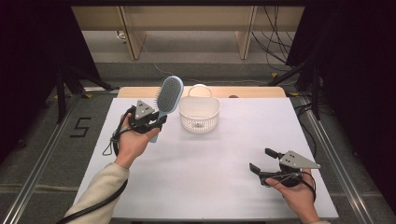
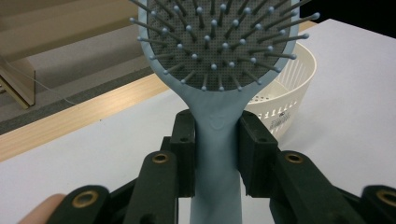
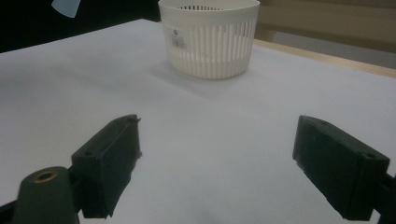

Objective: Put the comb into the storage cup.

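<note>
White table (image 1: 210, 158), hairbrush (image 1: 168, 94) in left tool (image 1: 156, 120)

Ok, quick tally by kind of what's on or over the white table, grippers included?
Light blue plastic paddle hairbrush, clamped by its handle in the left gripper: 1
White slotted plastic basket: 1
Black two-jaw grippers, the left one and the right gripper, its jaws apart with nothing between them: 2
Total: 4

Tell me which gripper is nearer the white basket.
Left. The left gripper holds the blue hairbrush just beside the white basket; the right gripper sits open, well toward the table's near right corner.
</note>
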Motion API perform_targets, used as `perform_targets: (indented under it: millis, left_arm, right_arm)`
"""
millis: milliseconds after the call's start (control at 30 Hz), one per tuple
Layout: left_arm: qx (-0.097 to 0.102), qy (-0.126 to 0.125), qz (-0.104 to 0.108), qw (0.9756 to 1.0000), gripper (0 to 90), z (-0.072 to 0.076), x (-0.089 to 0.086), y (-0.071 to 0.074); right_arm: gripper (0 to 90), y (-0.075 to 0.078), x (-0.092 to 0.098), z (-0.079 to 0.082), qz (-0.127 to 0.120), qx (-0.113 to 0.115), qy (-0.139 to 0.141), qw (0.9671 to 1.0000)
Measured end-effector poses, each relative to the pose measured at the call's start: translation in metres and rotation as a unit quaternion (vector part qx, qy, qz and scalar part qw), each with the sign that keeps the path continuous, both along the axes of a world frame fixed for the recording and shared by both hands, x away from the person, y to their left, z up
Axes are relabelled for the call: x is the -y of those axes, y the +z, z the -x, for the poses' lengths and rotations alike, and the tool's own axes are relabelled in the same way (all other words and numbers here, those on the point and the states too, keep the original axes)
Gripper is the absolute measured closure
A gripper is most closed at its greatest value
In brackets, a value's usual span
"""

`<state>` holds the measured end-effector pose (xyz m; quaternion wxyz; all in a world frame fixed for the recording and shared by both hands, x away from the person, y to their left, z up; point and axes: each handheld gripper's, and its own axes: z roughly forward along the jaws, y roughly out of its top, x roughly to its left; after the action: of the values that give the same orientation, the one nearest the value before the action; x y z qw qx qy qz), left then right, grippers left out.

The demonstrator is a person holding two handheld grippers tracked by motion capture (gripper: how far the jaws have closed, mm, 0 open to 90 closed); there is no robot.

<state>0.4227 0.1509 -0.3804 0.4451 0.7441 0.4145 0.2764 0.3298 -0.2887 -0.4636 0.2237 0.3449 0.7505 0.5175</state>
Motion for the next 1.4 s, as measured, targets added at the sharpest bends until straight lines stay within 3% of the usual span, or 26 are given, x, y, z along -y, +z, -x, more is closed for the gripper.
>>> perform_targets:
  millis: [1400]
  left_arm:
    - [0.009, -0.006, 0.015, 0.9998, 70.1, -0.014, 0.012, 0.004]
  right_arm:
    - [15.7, -0.001, 0.0, 0.0, -0.003, 0.0, 0.0, 1.0]
